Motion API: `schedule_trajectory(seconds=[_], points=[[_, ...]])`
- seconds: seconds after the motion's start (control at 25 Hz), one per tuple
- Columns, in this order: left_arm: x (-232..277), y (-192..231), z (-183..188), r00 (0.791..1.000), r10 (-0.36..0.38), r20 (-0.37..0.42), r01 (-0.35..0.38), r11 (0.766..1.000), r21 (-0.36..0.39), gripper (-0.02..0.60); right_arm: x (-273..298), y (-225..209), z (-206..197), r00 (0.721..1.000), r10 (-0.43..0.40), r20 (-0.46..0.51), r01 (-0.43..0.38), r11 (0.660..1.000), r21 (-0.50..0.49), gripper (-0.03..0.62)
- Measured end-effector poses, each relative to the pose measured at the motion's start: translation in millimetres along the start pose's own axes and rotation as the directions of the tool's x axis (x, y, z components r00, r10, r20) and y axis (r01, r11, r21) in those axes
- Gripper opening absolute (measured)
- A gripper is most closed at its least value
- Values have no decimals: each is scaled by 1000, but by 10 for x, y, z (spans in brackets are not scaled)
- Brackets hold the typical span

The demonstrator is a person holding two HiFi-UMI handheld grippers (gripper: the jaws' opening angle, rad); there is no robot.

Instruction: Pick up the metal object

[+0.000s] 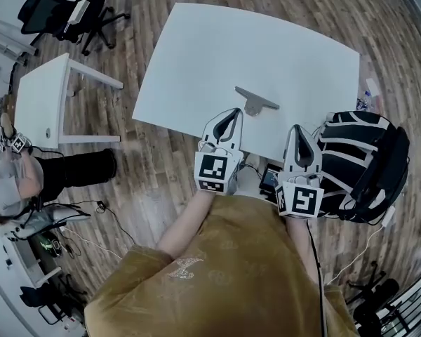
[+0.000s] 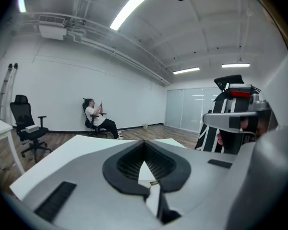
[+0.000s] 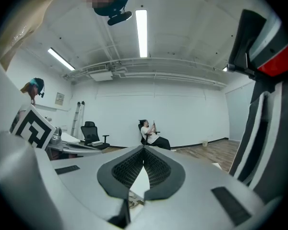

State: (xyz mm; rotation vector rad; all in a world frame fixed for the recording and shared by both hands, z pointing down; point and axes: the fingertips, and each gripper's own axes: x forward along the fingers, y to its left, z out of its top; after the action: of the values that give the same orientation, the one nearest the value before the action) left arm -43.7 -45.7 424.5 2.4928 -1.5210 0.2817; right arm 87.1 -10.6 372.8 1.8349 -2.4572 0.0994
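Metal object (image 1: pixel 256 102) on table (image 1: pixel 217 48) — left tongs (image 1: pixel 233 112), right tongs (image 1: pixel 299 129) closed.

The white surface (image 1: pixel 217 55) is open across nearly all its top. Only the metal object (image 1: pixel 255 102) stands on it, close to the near edge, with room to pass on its far, left and right sides. The left tool (image 1: pixel 231 114) blocks the near-left approach, while the right tool (image 1: pixel 299 130) sits apart, with bare surface between them. A black-and-white striped chair (image 1: pixel 358 160) crowds the right tool's outer side. The wooden floor (image 1: pixel 154 167) lies open on the left.
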Motion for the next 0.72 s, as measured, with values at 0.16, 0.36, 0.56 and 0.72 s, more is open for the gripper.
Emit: schedule_trajectory(seconds=[0.16,0.36,0.56,0.72], points=[[145,-12,-8,1000,14,-16,-14,1000,3,6,108,-107,23,999,29,35,-30,999,32,0],[303,-43,-83,998,6,-67,-4,1000,22,6,213,-210,48,999,20,35,-21,999,40,0],[514,23,-264,991,-17,-134,12,999,-39,6,292,-341,4,1000,-17,12,16,998,57,0],[674,-13,-643,972,-55,-229,48,998,-35,6,376,-356,-127,999,-24,-24,25,999,46,0]])
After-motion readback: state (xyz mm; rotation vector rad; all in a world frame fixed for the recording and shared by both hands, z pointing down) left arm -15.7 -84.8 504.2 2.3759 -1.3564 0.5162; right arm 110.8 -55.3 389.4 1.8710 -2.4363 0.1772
